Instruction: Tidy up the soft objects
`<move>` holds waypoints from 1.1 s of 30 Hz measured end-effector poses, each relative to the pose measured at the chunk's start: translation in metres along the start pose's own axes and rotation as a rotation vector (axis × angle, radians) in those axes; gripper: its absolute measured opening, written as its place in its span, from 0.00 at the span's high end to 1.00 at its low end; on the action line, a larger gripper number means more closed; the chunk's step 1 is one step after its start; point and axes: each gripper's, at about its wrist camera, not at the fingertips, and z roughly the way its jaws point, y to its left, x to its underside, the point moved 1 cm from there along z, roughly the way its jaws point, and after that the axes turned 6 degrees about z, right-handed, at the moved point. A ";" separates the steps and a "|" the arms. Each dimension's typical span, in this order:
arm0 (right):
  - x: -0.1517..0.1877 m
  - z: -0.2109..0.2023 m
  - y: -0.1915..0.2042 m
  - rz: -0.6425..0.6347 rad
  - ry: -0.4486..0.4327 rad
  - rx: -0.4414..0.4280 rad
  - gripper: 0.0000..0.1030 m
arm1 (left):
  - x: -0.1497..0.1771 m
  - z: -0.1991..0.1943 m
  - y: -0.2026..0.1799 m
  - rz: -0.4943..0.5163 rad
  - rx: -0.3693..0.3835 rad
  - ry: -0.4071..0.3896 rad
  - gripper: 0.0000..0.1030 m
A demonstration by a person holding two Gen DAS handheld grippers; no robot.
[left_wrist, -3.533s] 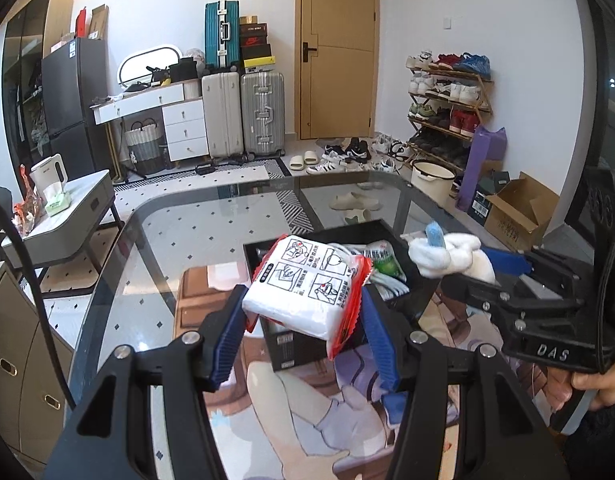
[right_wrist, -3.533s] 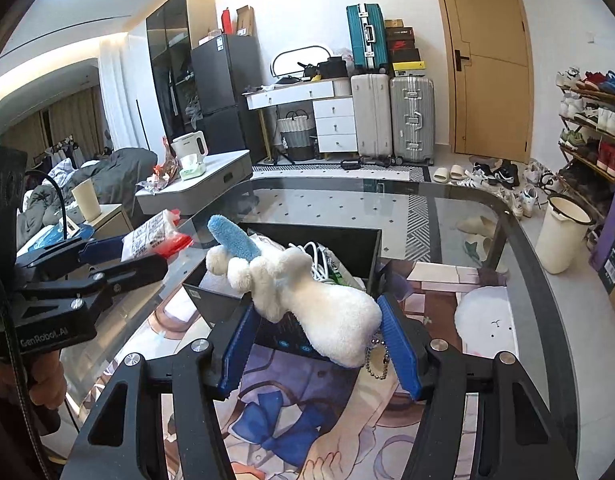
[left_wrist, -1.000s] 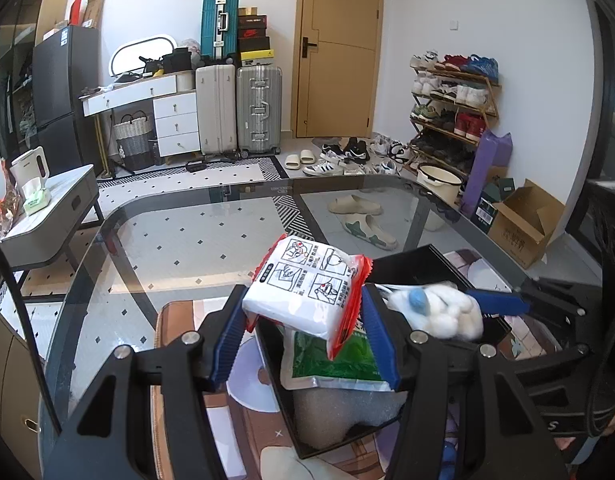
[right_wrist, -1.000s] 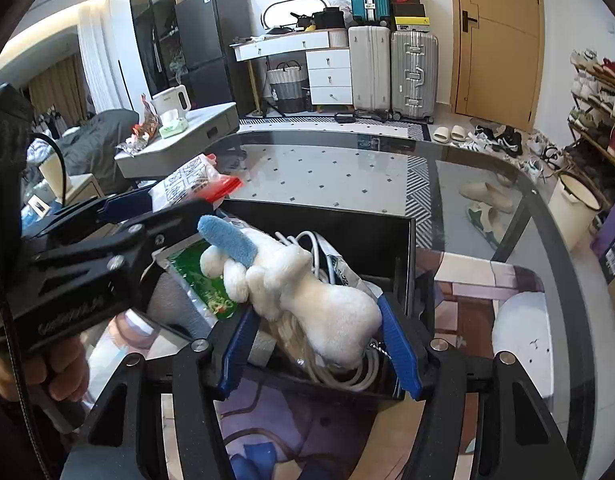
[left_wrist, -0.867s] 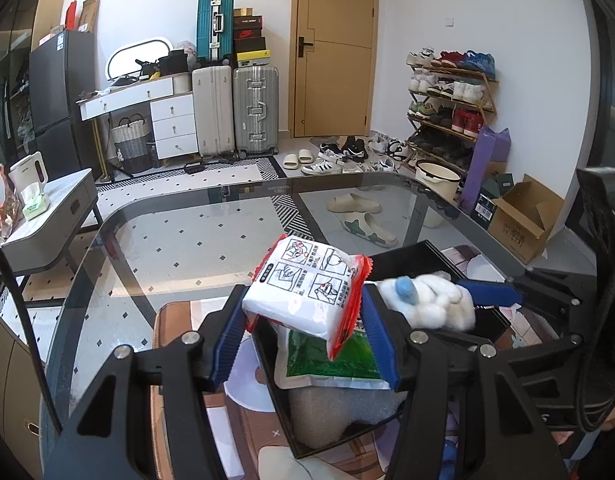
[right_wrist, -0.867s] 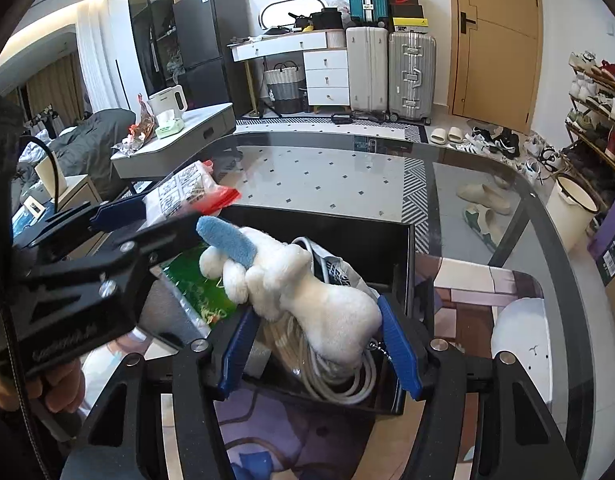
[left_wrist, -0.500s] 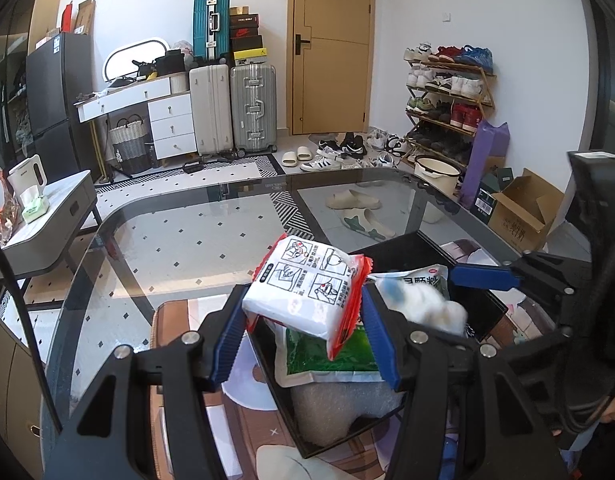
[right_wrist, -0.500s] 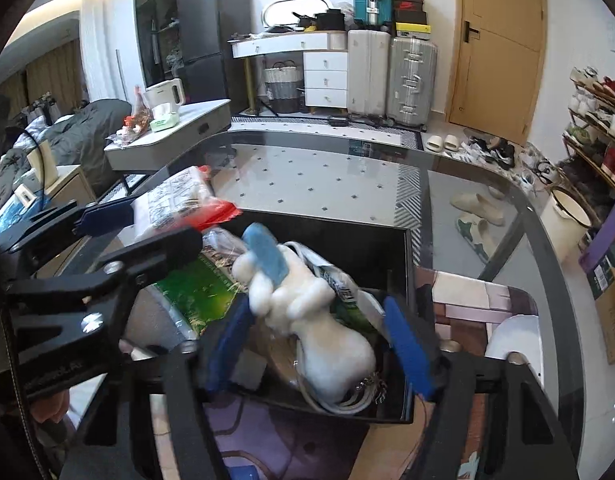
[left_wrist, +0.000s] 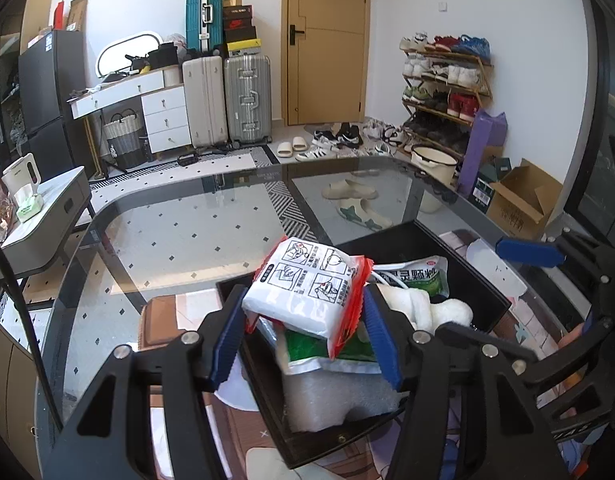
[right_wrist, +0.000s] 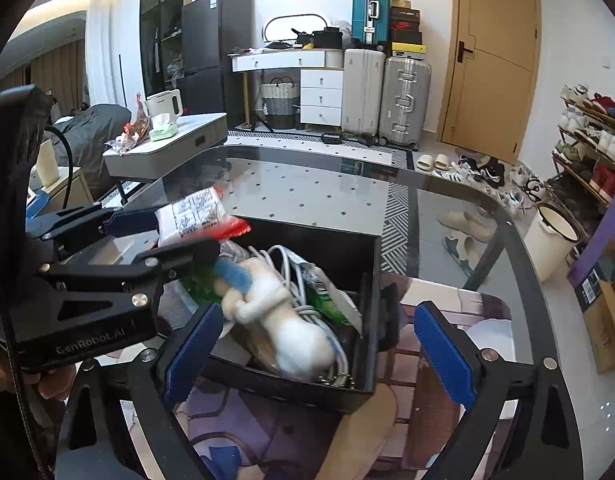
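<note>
Over the black bin (left_wrist: 483,280) on the glass table (left_wrist: 179,236), my left gripper (left_wrist: 307,332) held the white-and-red packet (left_wrist: 307,288) pinched between its blue pads, above the bin's near-left corner. My right gripper (right_wrist: 319,344) stood with jaws wide and nothing between them; the plush (right_wrist: 283,316) lay in the bin below it, blurred in the right view, so I took it as just dropped (it may not have settled). I judged the step in hand to be stowing: one soft thing was in, the packet not yet.

The next move called for lowering the packet into the bin and opening the left jaws. Room was short. A green bag (left_wrist: 411,280), a coil of white cable (right_wrist: 295,276) and a pale foam block (left_wrist: 327,400) filled most of the bin, and the plush lay across them. The right gripper hung close beside the left and might have crowded the drop. Beneath the bin lay a printed mat (right_wrist: 447,300).
</note>
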 end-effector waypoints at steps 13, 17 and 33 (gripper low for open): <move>0.005 -0.010 -0.009 0.016 -0.011 0.015 0.04 | 0.003 -0.005 -0.006 0.033 -0.002 0.026 0.22; 0.007 -0.017 -0.011 0.023 -0.030 0.016 0.01 | 0.007 -0.019 -0.003 0.014 -0.009 -0.003 0.11; 0.027 -0.062 0.002 -0.015 -0.211 -0.048 0.01 | 0.033 -0.069 0.002 -0.061 -0.071 -0.110 0.00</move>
